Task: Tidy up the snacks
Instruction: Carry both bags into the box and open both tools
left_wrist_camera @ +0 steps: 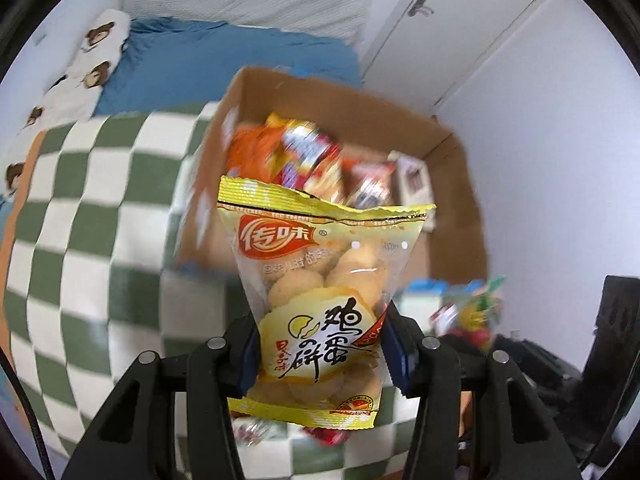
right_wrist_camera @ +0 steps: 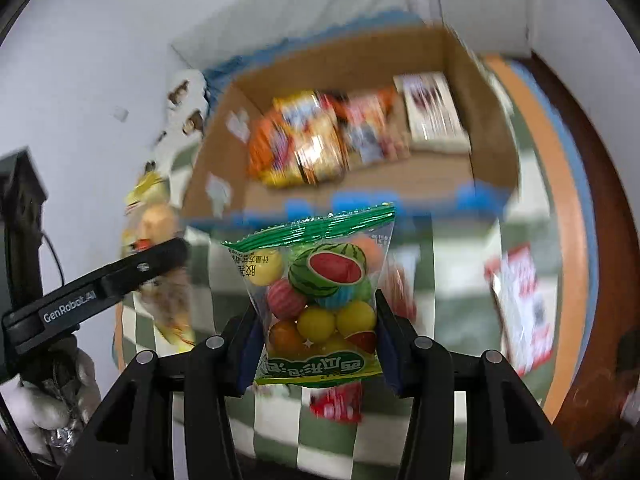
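Observation:
My left gripper (left_wrist_camera: 320, 356) is shut on a yellow bag of egg cookies (left_wrist_camera: 320, 280), held upright in front of an open cardboard box (left_wrist_camera: 452, 184). My right gripper (right_wrist_camera: 318, 344) is shut on a clear bag of coloured gumballs with a watermelon print (right_wrist_camera: 320, 292), held above the checkered cloth just before the same box (right_wrist_camera: 460, 76). The box holds several snack packs (right_wrist_camera: 304, 140) and a white carton (right_wrist_camera: 432, 108). The left gripper with its yellow bag shows at the left in the right wrist view (right_wrist_camera: 152, 264).
A green-and-white checkered cloth (left_wrist_camera: 92, 208) covers the surface. Loose snack packs lie on it, a red one (right_wrist_camera: 336, 400) below my right gripper and a red-white one (right_wrist_camera: 520, 300) at the right. A blue bed (left_wrist_camera: 224, 60) and white walls lie behind.

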`<state>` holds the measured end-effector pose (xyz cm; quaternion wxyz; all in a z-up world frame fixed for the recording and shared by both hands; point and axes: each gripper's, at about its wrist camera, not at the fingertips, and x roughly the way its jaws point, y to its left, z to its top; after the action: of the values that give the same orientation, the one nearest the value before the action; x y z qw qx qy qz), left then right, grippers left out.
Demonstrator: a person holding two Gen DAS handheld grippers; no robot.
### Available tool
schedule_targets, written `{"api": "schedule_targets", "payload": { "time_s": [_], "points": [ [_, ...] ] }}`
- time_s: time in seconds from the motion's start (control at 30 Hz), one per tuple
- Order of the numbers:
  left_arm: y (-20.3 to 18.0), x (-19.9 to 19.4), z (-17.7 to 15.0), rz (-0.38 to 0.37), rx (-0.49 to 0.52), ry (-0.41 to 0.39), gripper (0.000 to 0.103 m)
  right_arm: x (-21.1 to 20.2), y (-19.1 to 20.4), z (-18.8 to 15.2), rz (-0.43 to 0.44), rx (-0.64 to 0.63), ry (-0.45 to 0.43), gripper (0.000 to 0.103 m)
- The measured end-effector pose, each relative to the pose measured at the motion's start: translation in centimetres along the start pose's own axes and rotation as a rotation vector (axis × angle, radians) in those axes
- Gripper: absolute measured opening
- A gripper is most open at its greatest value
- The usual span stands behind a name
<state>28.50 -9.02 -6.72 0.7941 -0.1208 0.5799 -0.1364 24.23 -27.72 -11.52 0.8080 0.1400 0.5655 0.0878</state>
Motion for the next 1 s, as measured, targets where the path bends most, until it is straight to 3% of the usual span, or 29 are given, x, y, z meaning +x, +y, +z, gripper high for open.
{"api": "schedule_targets", "payload": {
  "time_s": [0.1,0.17,0.23,0.37,0.63,1.0],
  "points": [
    [-0.3,1.6,4.3,0.013,0.012,0.011,0.048,-0.6,0.9,3.5,-0.014,-0.03,-0.042,0.052],
    [0.1,3.2,6.5,0.005,-0.001,0.06,0.048,0.1,1.3,5.5,-0.018,-0.042,-0.049,0.052],
    [1.2,5.6,8.2,-0.015,-0.048,0.124,0.049,1.5,1.4,7.8,-0.015,-0.041,-0.047,0.052],
    [2.9,9.3,10.1,0.018,-0.099,0.211,0.049,4.7,0.7,10.9,-0.016,-0.006,-0.001,0.052],
    [4.2,15.0,9.9,0.055,-0.11,0.341,0.049,11.1,-1.2,12.6,-0.026,0.042,0.121,0.052],
    [4.5,18.0,8.2,0.085,-0.104,0.413,0.05,14.9,-2.6,12.3,-0.04,0.054,0.219,0.052]
  ]
}}
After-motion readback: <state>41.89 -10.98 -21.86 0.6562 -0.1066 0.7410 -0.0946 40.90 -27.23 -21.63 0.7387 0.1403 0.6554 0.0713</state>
